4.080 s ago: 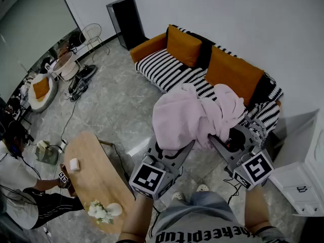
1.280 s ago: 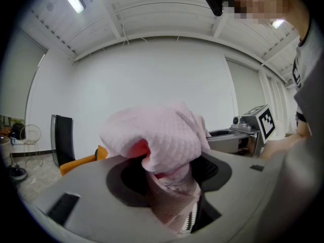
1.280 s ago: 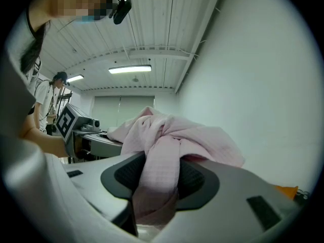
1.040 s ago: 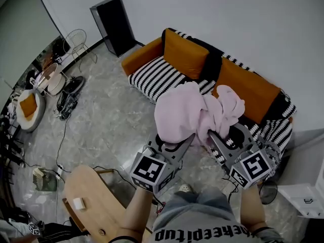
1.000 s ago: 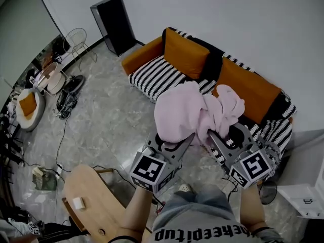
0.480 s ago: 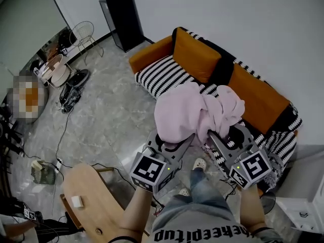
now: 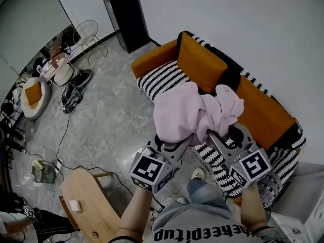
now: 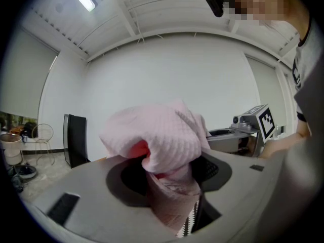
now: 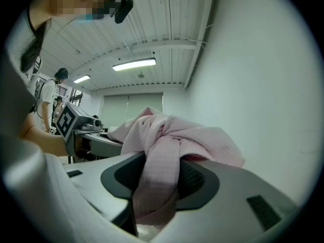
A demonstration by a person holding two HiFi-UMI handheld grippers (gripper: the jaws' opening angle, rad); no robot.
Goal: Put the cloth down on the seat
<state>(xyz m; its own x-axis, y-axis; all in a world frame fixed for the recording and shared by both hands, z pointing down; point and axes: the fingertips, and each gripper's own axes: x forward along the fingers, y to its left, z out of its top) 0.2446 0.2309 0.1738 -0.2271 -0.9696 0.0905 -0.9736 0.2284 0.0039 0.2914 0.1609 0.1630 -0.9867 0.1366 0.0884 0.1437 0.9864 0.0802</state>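
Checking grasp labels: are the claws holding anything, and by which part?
Both hold the pink cloth. The left claw pinches a bunched fold on its left side, and the right claw one on its right.

Pale pink waffle-weave cloth (image 7: 185, 113). Black-and-white striped seat (image 7: 161, 78), orange cushions (image 7: 201, 64). Black speaker (image 7: 126, 14), white wall (image 7: 263, 24), grey marbled floor (image 7: 109, 120), light wooden table (image 7: 85, 199).

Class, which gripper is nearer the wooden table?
Left. The left gripper is on the wooden table's side; the right gripper is beyond it, by the sofa. Both grip the cloth.
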